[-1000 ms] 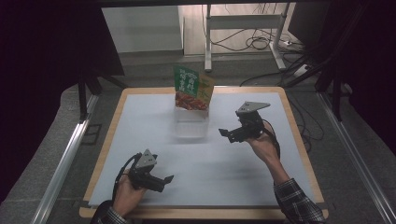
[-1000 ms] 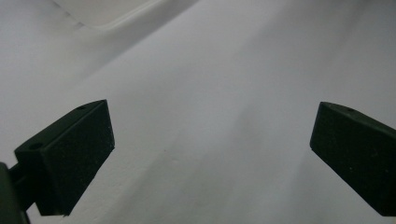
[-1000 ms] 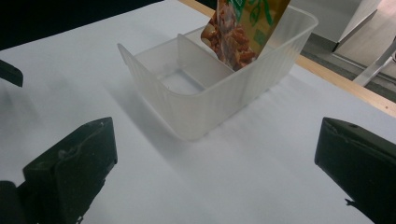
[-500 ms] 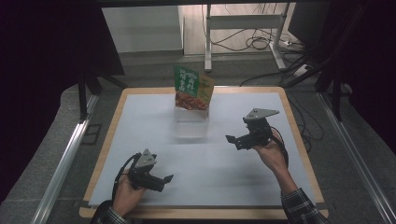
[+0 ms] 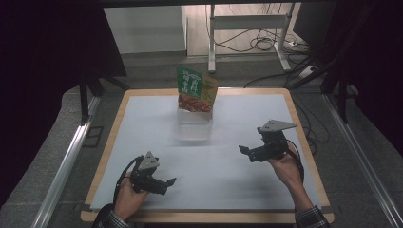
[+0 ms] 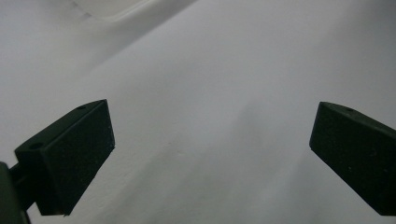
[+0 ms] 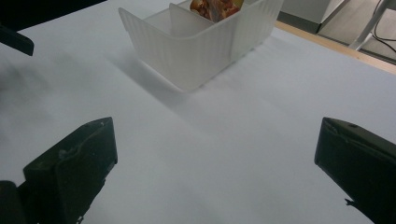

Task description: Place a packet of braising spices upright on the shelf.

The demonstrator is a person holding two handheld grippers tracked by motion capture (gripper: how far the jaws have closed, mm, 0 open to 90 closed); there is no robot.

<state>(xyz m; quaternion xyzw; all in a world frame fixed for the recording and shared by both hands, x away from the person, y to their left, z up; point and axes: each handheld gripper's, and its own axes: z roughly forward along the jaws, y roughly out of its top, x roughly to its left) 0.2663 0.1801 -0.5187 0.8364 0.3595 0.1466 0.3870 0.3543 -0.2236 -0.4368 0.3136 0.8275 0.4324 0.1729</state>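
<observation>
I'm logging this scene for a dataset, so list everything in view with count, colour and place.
snack bag: one, green and orange, standing in the far compartment of the bin
bin: one, translucent white, divided, far middle of the table
table: one, white top with wooden rim
desk frame: one, grey, on the floor beyond the table
cables: several, black, on the floor beyond the table
left gripper: one, black, near left, open
right gripper: one, black, right, open

We see a translucent white ribbed bin (image 7: pixel 201 44) on a pale worktop (image 5: pixel 228 190) with a light wooden rim. The pouch (image 5: pixel 196 90) in it is green and orange-red; our fingers (image 7: pixel 70 168) are black
</observation>
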